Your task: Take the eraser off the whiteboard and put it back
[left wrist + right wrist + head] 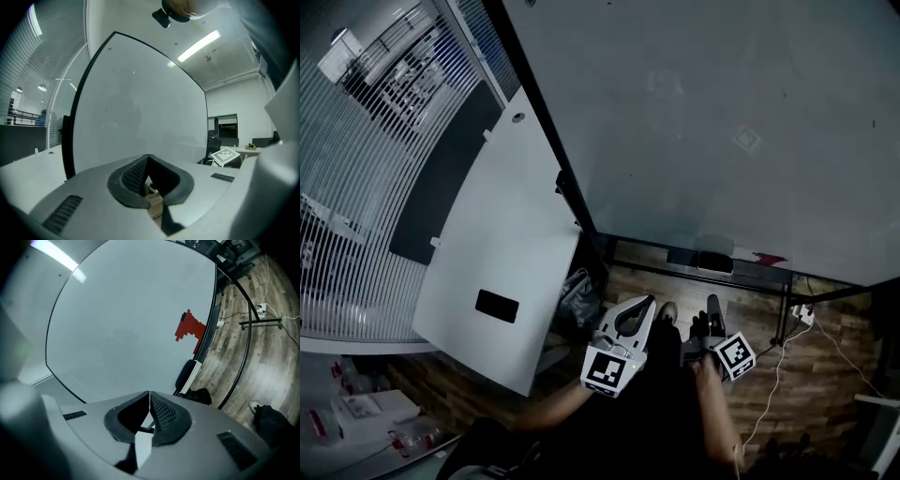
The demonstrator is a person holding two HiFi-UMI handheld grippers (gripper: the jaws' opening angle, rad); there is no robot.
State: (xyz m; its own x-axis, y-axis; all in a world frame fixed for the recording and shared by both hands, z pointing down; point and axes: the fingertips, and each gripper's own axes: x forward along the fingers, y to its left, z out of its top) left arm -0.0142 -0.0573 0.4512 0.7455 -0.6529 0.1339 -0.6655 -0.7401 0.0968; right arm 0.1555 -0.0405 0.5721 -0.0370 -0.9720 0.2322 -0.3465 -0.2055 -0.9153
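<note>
The whiteboard (722, 122) stands on a black frame and fills the head view's upper right. A dark eraser (712, 261) rests at its bottom edge, beside a red patch (769, 258). In the right gripper view the eraser (186, 376) is black with a white side and lies just below the red patch (189, 329). My left gripper (647, 302) and right gripper (712, 302) hang side by side below the board, apart from the eraser. Both are shut with nothing between the jaws, as the left gripper (147, 157) and right gripper (150, 393) show in their own views.
A white panel (506, 244) leans left of the board, with a glass wall and blinds (356, 187) behind it. The board's black stand bar (787, 309) crosses the wooden floor, where a power strip and white cable (803, 314) lie at the right.
</note>
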